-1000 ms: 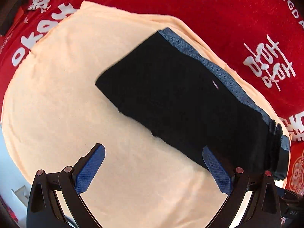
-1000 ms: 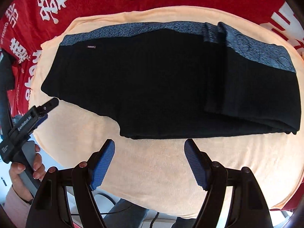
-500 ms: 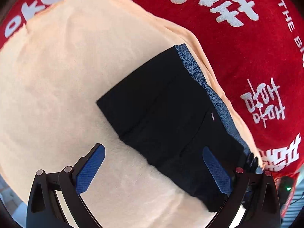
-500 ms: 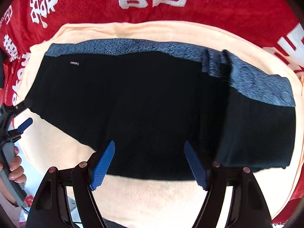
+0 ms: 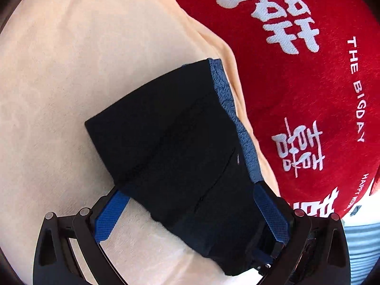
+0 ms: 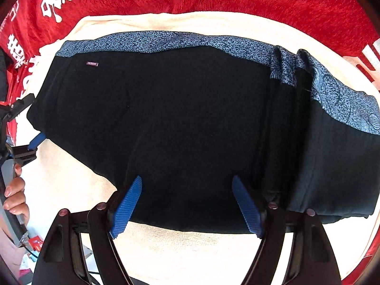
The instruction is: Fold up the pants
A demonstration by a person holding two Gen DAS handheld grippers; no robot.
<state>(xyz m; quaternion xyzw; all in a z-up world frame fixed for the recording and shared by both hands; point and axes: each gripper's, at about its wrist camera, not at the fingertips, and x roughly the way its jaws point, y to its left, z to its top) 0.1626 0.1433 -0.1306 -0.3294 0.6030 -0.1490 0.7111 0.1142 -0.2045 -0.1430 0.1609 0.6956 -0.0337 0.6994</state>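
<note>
Nearest the right wrist camera, the right gripper (image 6: 186, 204) has its fingers (image 6: 125, 207) spread wide, straddling the near edge of the folded black pants (image 6: 166, 123); nothing is clamped. The left gripper (image 5: 191, 213) is likewise spread open, with its fingers (image 5: 109, 216) low at the pants' end near the patterned blue waistband (image 5: 239, 128). In the right wrist view, the left tool and the hand (image 6: 15, 197) holding it appear at the pants' left end.

The pants lie partly folded on a peach towel (image 6: 190, 251), which rests on a red blanket (image 5: 308, 95) with white characters. A bunched fold sits toward the right end (image 6: 289, 128).

Risk: closing either gripper here may pinch the towel together with the fabric, or catch only the top layer, so that the stacked layers slip and the fold opens. Uneven lifting between the two ends would skew the fold.

Compared with one second ago, both grippers have advanced from clear of the garment to over its edges.
</note>
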